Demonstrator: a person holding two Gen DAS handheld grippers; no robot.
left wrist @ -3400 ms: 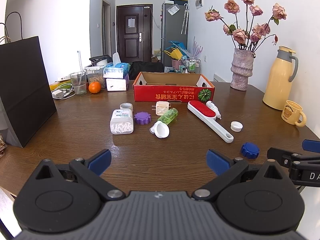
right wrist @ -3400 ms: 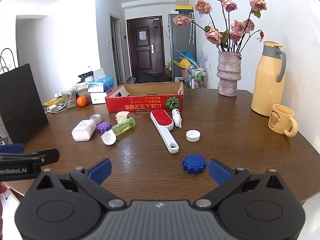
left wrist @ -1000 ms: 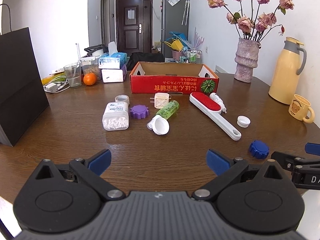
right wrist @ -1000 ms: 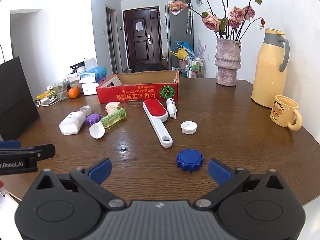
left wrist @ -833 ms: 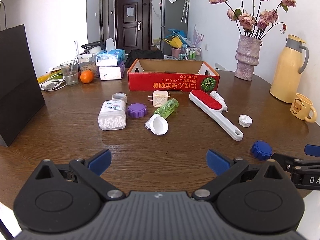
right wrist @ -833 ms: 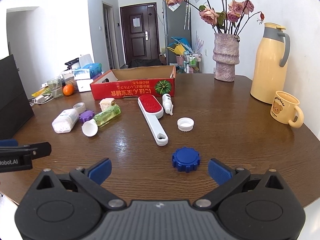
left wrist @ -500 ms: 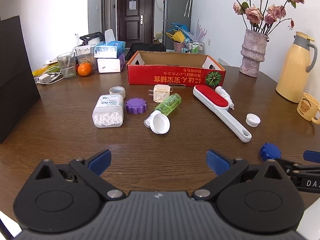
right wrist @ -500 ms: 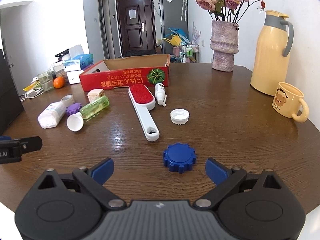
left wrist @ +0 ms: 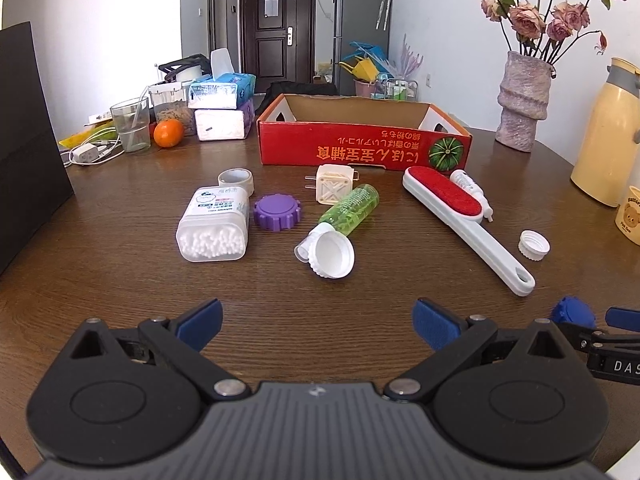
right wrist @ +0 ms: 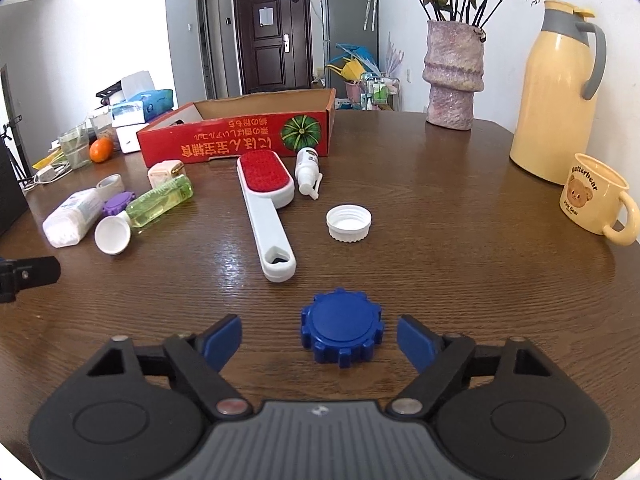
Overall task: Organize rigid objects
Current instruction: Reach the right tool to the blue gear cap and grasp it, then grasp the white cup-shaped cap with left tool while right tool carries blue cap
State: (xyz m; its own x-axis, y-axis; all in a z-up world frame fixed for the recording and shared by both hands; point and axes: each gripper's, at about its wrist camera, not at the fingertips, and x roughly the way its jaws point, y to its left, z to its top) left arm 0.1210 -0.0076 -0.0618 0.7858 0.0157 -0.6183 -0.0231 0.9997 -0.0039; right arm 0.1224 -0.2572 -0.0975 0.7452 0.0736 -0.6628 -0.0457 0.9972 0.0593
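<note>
A blue ridged cap (right wrist: 341, 326) lies on the brown table, between the open fingers of my right gripper (right wrist: 319, 339); it touches neither finger. It also shows in the left wrist view (left wrist: 572, 310). My left gripper (left wrist: 317, 324) is open and empty, short of a white cap (left wrist: 331, 257), a green bottle (left wrist: 353, 209), a purple cap (left wrist: 277, 212), a cotton swab box (left wrist: 213, 224) and a plug adapter (left wrist: 334, 184). A red lint brush (right wrist: 265, 204), a small dropper bottle (right wrist: 307, 172) and a white lid (right wrist: 349, 223) lie ahead. An open red cardboard box (right wrist: 240, 136) stands behind them.
A vase of roses (right wrist: 454, 76), a yellow thermos (right wrist: 558, 92) and a bear mug (right wrist: 596, 200) stand at the right. A black bag (left wrist: 28, 136), a glass (left wrist: 130, 124), an orange (left wrist: 168, 134) and tissue packs (left wrist: 222, 106) are at the left back.
Both grippers have moved forward and lower toward the table. The blue cap now lies between my right gripper's open fingers. No object has moved.
</note>
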